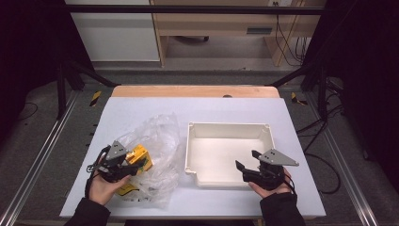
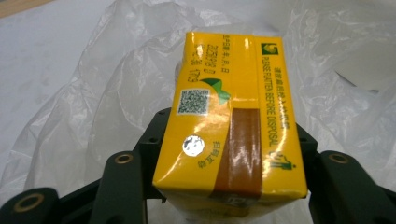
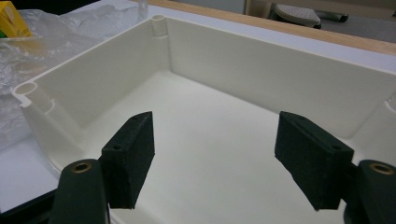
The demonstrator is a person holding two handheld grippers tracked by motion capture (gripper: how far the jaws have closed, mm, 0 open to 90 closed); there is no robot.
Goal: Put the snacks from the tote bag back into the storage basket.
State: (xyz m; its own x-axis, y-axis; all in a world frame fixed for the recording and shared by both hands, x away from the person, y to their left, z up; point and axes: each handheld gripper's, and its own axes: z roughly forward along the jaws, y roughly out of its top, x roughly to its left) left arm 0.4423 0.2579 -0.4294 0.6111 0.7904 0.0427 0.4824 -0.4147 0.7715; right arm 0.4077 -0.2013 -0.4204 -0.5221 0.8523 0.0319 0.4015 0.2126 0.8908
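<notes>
Left gripper (image 1: 134,165) clamps yellow carton (image 1: 139,157); right gripper (image 1: 248,165) hovers agape over tray (image 1: 230,129).

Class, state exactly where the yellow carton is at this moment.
In the high view the yellow carton sits at the table's left, between the jaws of the left gripper, over the crumpled clear plastic bag and left of the white tray.

yellow carton (image 2: 231,121), cream tray (image 1: 229,129), clear bag (image 1: 162,136)

My left pads are hidden behind the carton (image 2: 231,121), whose btm end runs off the frame edge. Bag (image 1: 160,141) covers the carton's far part in high view. Tray (image 3: 261,84) cut off at right.
</notes>
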